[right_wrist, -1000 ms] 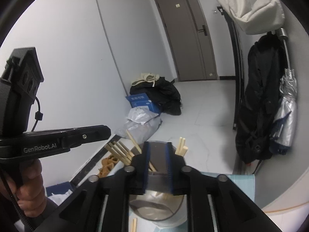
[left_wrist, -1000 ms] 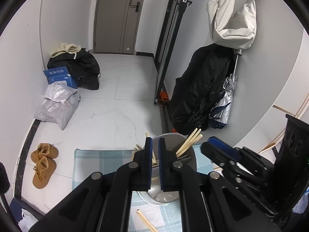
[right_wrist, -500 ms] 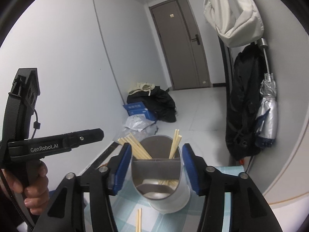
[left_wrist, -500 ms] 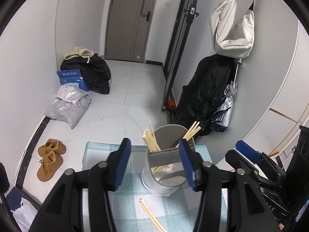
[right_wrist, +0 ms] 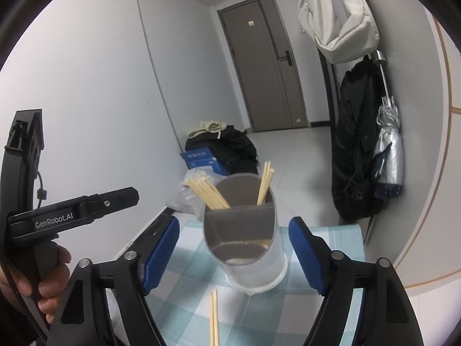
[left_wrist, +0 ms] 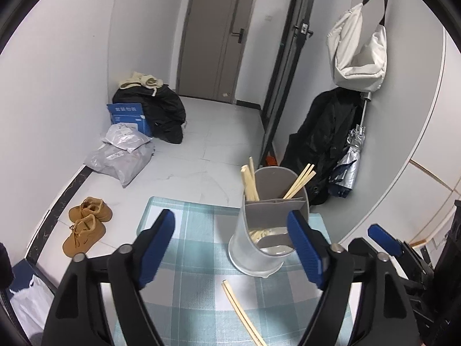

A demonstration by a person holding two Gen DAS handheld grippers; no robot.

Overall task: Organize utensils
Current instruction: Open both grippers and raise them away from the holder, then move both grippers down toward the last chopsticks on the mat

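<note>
While most chopsticks (left_wrist: 250, 183) are standing in the holder (left_wrist: 259, 248), I am spreading the left gripper (left_wrist: 232, 246) and right gripper (right_wrist: 233, 248), both empty; seemingly one pair (left_wrist: 242, 311) is lying on the cloth (left_wrist: 196, 259).

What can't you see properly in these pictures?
- Loose chopsticks on the cloth: their near ends are cut off by the bottom edge in both wrist views.
- Utensil holder: its front compartment's contents are blurred in both views.
- Chopstick count inside: sticks overlap.
- Blue box: its print is too small.
</note>
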